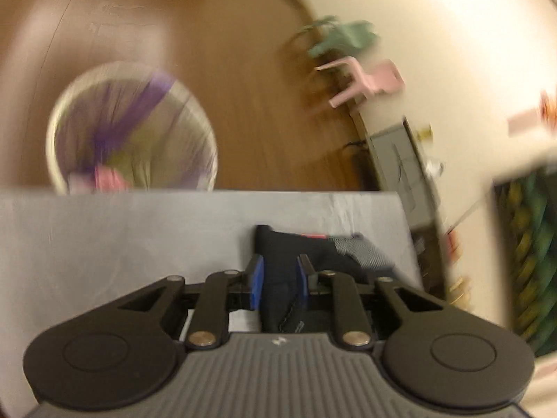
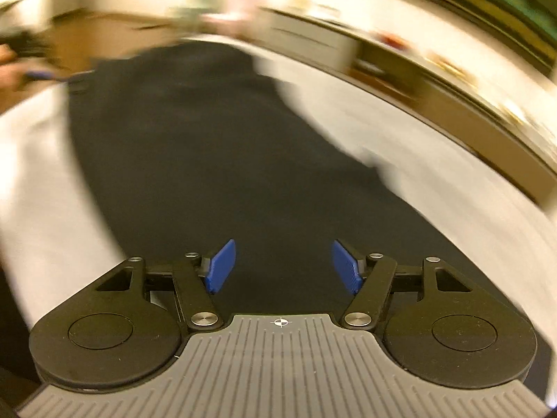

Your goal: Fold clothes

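Gripping dark garment [image 1: 278, 299], left gripper [image 1: 280, 278]; right gripper [image 2: 283, 268] seemingly empty above it.

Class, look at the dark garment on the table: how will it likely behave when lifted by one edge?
The dark garment probably hangs floppy: it lies flat and spread on the table. Where the left gripper has it, it bunches, so it likely creases readily. It looks light.

The garment [image 2: 195, 146] across the middle of the right wrist view is black; in the left wrist view its far end carries a black-and-white check patch [image 1: 365, 252] and a red strip [image 1: 313, 235]. The counter [image 1: 104, 237] is pale grey. At upper left a white basket [image 1: 132, 129] holds purple, pink and yellow-green cloth. The floor [image 1: 209, 35] is brown wood. A pink chair [image 1: 365, 80] stands at upper right. Gripper pads [image 2: 221, 266] are blue.
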Motion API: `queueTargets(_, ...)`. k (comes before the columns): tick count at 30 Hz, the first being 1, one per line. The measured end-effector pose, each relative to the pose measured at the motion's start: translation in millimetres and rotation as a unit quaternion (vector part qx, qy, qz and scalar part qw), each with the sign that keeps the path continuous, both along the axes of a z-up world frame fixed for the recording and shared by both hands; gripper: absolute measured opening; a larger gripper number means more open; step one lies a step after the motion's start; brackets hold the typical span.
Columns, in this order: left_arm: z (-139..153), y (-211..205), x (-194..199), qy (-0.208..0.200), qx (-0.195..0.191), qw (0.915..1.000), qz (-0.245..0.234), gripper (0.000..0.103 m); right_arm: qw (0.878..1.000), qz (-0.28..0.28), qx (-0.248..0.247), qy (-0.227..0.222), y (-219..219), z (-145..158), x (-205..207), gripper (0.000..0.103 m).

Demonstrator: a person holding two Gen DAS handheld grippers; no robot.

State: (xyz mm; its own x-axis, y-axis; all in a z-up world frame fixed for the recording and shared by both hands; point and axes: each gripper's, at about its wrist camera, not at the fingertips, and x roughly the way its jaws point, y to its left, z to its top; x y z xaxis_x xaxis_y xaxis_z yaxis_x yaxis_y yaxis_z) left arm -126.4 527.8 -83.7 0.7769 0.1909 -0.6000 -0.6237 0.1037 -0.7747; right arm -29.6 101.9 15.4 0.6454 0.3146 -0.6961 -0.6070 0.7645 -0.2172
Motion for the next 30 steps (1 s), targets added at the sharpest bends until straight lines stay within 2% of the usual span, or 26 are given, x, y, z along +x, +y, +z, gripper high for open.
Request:
queueTargets(1,-11.2,4.7,-9.4,-0.041,-0.039,0.9981,0.025,0.02,0.999,0.033,-0.001,-0.007,27.8,4.9,-1.1,0.061)
queueTargets(3,-23.4,8.4,-19.6,-0.109,-0.094,0.9886,0.047,0.02,0.995,0.095,-0.003,-0.029,83.0,17.9,-2.2,0.061)
queueTargets(4,-22.5,8.9,-17.8,-0.11,-0.092,0.9888,0.04,0.02,0.991,0.126,-0.003,-0.04,110.6,24.3,-2.8,0.062)
queueTargets(7,-17.9,7.3,-4.1,-0.066,-0.059,0.996,0.011,0.02,0.975,0.205,-0.009,-0.084,195.3,37.7,1.2,0.07)
queueTargets(9,-20.8,6.6,1.6,-0.055,-0.06,0.9967,0.004,0.02,0.962,0.247,-0.023,-0.114,247.6,36.6,7.9,0.072)
queueTargets(11,-23.6,8.6,1.4,-0.075,-0.075,0.9944,0.003,0.02,0.948,0.278,-0.073,-0.14,291.9,21.6,18.9,0.072)
queueTargets(13,-19.8,12.3,1.9,-0.116,-0.079,0.9899,-0.018,0.021,0.928,0.307,-0.13,-0.165,335.4,3.9,28.9,0.073)
queueTargets(14,-17.9,14.1,2.1,-0.137,-0.08,0.9868,-0.028,0.024,0.92,0.315,-0.161,-0.169,350.8,-7.3,35.1,0.071)
queueTargets(15,-16.1,15.7,5.5,-0.151,-0.076,0.9843,-0.049,0.027,0.917,0.316,-0.184,-0.16,358.3,-17.8,43.4,0.067)
queueTargets(16,-16.6,17.3,9.9,-0.158,-0.077,0.982,-0.07,0.029,0.916,0.313,-0.201,-0.148,363.5,-26.4,52.6,0.05)
queueTargets(17,-19.7,16.6,13.8,-0.16,-0.084,0.9797,-0.087,0.03,0.919,0.308,-0.213,-0.125,366.2,-33.1,62.3,0.01)
queueTargets(18,-24.3,18.1,17.2,-0.163,-0.092,0.9774,-0.098,0.031,0.925,0.302,-0.207,-0.106,364.2,-34.3,69.9,0.0)
queueTargets(20,-31.9,19.5,22.7,-0.167,-0.108,0.9735,-0.113,0.039,0.937,0.288,-0.173,-0.099,354.2,-28.6,77.6,0.0)
queueTargets(21,-34.7,19.4,25.9,-0.167,-0.115,0.9718,-0.121,0.042,0.941,0.283,-0.154,-0.108,347.3,-22.2,75.3,0.0)
queueTargets(22,-37.0,17.9,28.8,-0.164,-0.122,0.9708,-0.126,0.05,0.944,0.279,-0.133,-0.118,340.5,-15.0,71.6,0.0)
queueTargets(23,-39.2,16.4,31.8,-0.16,-0.129,0.9699,-0.131,0.059,0.946,0.276,-0.115,-0.128,333.6,-8.0,67.0,0.0)
queueTargets(25,-43.1,12.3,37.3,-0.152,-0.142,0.9683,-0.138,0.068,0.945,0.276,-0.095,-0.149,325.0,2.0,58.5,0.0)
queueTargets(27,-49.0,10.8,44.9,-0.144,-0.146,0.9689,-0.138,0.071,0.944,0.278,-0.085,-0.158,322.3,5.8,52.3,0.0)
queueTargets(30,-56.5,9.6,64.9,-0.155,-0.138,0.9665,-0.151,0.062,0.944,0.28,-0.08,-0.152,316.5,6.4,46.0,0.0)
